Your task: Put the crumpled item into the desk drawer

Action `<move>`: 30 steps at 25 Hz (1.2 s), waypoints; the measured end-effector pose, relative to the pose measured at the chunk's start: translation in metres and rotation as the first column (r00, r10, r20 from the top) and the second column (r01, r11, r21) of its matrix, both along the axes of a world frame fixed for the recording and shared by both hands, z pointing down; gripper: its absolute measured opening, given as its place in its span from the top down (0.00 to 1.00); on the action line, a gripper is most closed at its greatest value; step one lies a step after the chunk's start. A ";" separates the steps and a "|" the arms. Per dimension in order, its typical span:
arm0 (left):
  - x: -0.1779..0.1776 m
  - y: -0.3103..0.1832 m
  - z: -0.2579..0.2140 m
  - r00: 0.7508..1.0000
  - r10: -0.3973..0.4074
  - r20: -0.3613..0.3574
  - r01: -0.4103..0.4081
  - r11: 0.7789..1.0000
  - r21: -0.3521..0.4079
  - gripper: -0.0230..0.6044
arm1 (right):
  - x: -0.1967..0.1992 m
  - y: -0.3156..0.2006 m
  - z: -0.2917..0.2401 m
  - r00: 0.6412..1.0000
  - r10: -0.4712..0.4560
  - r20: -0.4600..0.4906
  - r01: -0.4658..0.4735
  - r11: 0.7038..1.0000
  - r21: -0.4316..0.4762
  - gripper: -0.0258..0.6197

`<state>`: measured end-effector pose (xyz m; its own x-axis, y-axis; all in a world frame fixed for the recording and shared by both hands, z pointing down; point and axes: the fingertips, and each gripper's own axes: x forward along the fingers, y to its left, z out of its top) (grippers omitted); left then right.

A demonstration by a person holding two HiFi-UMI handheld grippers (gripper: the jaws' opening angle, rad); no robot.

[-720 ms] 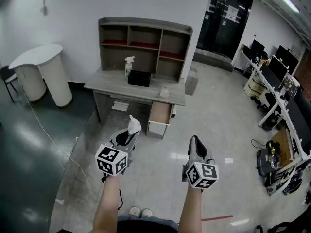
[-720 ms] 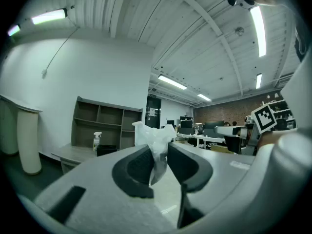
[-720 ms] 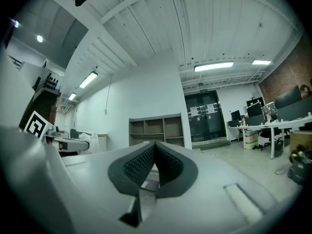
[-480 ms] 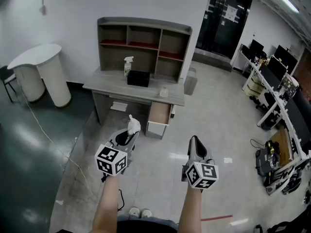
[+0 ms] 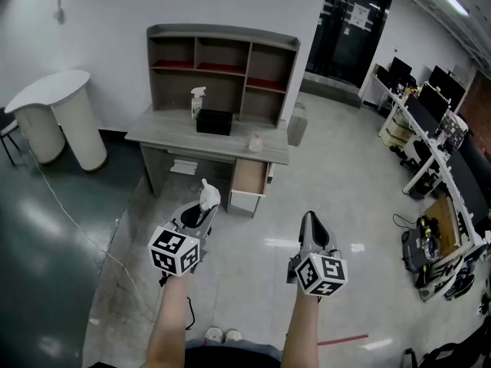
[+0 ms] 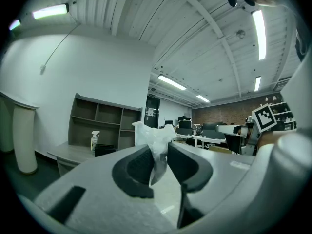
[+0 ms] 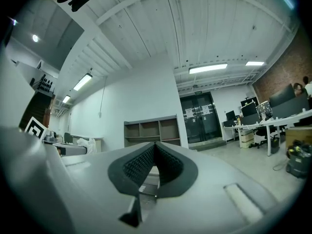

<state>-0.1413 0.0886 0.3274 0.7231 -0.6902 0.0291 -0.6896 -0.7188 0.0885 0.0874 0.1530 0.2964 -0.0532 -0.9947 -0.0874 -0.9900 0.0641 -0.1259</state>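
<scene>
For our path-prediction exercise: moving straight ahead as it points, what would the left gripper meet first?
Probably the desk, at its right end near the open drawer, though depth is unclear.

One left gripper [image 5: 205, 208], one right gripper [image 5: 309, 221], one crumpled item [image 5: 209, 195], one desk [image 5: 173, 133], one spray bottle [image 5: 197, 101].
</scene>
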 end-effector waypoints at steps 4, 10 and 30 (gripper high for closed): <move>0.000 -0.006 0.000 1.000 0.021 -0.002 -0.021 1.000 0.007 0.82 | -0.002 0.001 0.003 1.000 0.019 -0.001 -0.019 1.000 0.004 0.94; -0.001 -0.023 0.010 0.999 0.037 0.005 -0.037 0.999 0.004 0.82 | 0.000 -0.008 0.014 0.999 0.039 0.007 -0.039 0.999 0.001 0.94; 0.064 -0.247 0.057 0.998 -0.062 0.028 0.064 0.996 -0.060 0.82 | 0.078 -0.260 0.027 0.998 -0.065 0.000 0.065 0.998 0.004 0.94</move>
<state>-0.0768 -0.1584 0.3840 0.6765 -0.7309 0.0904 -0.7361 -0.6675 0.1121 0.1650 -0.1069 0.3231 -0.1178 -0.9888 -0.0915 -0.9837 0.1288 -0.1253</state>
